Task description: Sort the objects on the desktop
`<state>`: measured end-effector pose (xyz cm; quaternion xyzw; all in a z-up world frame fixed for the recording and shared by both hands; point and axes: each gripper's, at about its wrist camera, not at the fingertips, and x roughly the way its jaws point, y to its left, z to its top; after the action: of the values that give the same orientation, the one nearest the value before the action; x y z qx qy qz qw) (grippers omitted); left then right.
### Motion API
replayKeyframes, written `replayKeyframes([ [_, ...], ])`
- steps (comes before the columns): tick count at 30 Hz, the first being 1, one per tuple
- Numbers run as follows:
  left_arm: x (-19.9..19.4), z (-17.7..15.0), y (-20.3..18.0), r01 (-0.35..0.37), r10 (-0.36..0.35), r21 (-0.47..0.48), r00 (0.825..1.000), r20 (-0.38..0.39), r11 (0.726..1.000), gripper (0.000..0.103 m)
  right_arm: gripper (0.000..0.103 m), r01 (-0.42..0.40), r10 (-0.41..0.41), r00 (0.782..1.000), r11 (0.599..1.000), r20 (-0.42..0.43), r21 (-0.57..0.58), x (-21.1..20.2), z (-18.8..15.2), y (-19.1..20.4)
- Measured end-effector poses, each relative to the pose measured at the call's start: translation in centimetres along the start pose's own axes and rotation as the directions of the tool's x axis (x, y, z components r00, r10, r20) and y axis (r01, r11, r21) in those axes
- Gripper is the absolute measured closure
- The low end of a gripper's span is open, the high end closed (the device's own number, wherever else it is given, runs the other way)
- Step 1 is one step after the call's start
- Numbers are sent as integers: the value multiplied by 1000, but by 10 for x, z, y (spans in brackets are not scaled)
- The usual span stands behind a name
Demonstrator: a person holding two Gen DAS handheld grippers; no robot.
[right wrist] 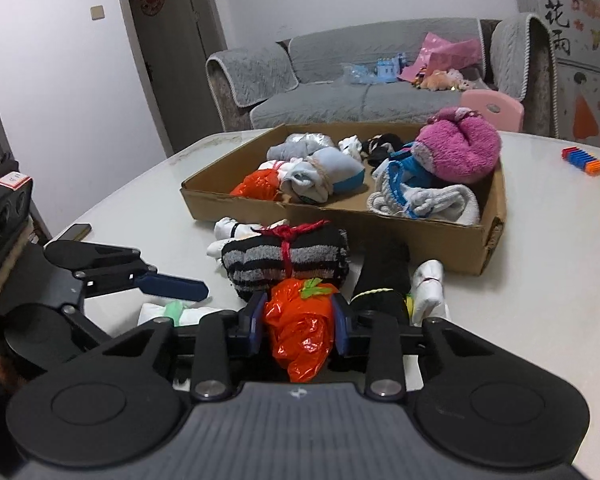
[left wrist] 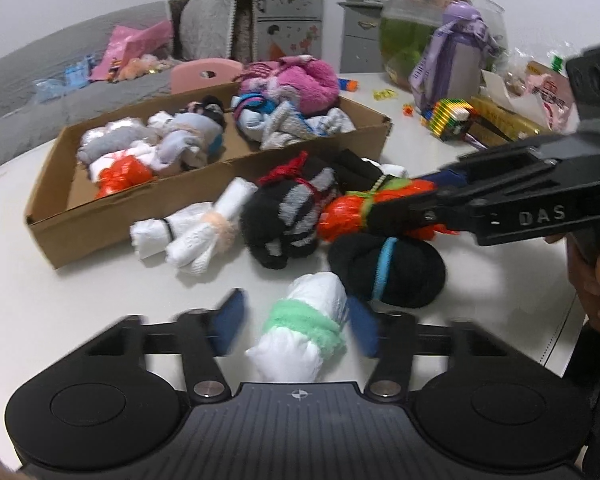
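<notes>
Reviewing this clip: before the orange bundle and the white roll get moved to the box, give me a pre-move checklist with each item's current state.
1. Right hand-held gripper closed on the orange bag bundle: ok, both pads touch its sides.
2. Left hand-held gripper closed on the white roll with green band: not ok, jaws open around it.
3. White roll centred between the left fingers: ok.
4. Free floor in the cardboard box: ok, bare cardboard at its front.
5. Orange bundle lifted off the table: cannot tell.
6. Neighbours clear of the orange bundle: not ok, striped sock roll sits right behind it.
</notes>
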<state>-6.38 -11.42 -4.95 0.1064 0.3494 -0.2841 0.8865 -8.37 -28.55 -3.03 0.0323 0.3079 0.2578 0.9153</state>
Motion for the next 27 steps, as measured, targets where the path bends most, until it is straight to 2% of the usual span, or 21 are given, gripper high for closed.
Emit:
replayKeyframes([
  [2, -4, -1, 6, -1, 1, -36, 1000, 1, 999, 62, 73, 3, -3, 1000, 1000, 6, 12, -4, -2, -2],
  [14, -22, -15, 14, -19, 19, -77, 1000, -1, 997, 65, 75, 20, -20, 1000, 999, -7, 26, -14, -10, -3],
  [27, -50, -31, 31, -91, 90, -144, 996, -10, 985, 65, 75, 24, -28, 999, 996, 36, 87, -37, -12, -13],
])
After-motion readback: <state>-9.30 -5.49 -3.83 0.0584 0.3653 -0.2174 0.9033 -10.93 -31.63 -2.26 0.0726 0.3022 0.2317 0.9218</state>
